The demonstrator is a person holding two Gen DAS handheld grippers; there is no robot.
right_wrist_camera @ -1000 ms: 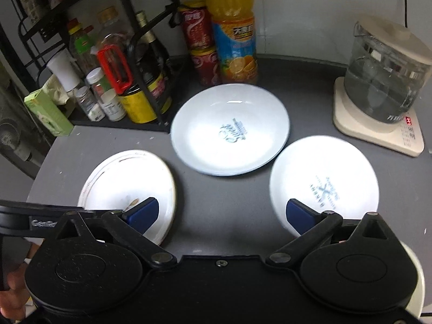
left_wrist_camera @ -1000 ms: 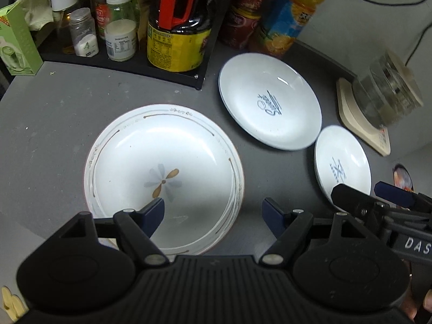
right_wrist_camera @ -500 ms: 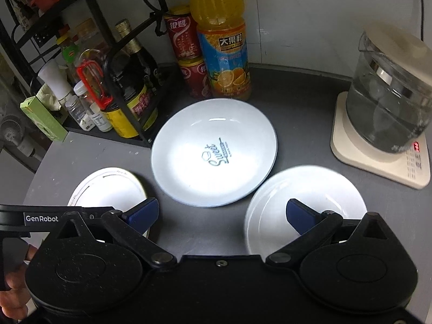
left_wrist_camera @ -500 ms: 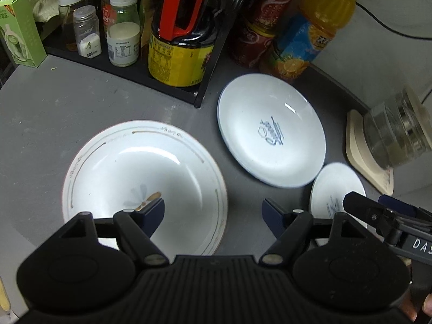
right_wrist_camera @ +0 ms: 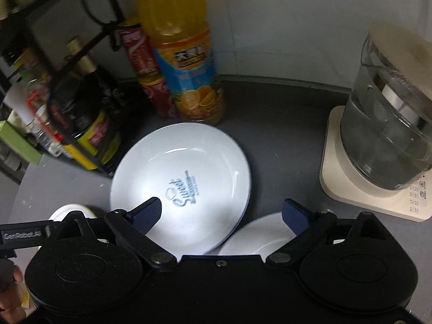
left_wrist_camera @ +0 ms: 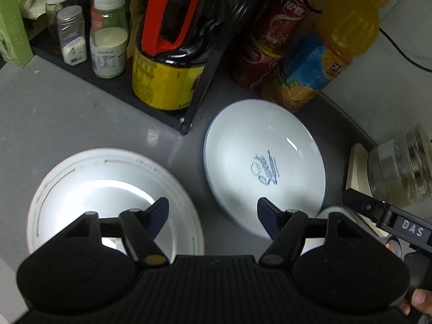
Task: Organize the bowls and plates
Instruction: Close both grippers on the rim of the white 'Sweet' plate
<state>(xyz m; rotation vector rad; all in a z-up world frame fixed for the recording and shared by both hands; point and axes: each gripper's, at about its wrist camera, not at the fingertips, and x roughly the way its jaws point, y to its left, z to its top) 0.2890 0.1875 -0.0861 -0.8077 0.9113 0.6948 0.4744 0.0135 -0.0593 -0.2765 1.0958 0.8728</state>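
Observation:
Three white dishes lie on the grey counter. A gold-rimmed plate (left_wrist_camera: 89,183) lies under my left gripper (left_wrist_camera: 213,213), which is open and empty above its right edge. A plate with blue "Sweet" lettering (left_wrist_camera: 264,167) lies in the middle; it also shows in the right wrist view (right_wrist_camera: 183,178). A third white plate (right_wrist_camera: 259,237) lies partly under my right gripper (right_wrist_camera: 222,212), which is open and empty above the gap between these two plates. The gold-rimmed plate's edge (right_wrist_camera: 73,209) shows at lower left.
A black rack (left_wrist_camera: 194,89) with jars and a soy sauce bottle (left_wrist_camera: 167,64) stands behind the plates. Red cans (right_wrist_camera: 145,67) and an orange juice bottle (right_wrist_camera: 186,62) stand by the wall. A glass kettle on a cream base (right_wrist_camera: 388,140) stands at the right.
Both grippers have moved forward toward the back of the counter. The plates have slid lower in both views and the bottles look larger. Both grippers stay open.

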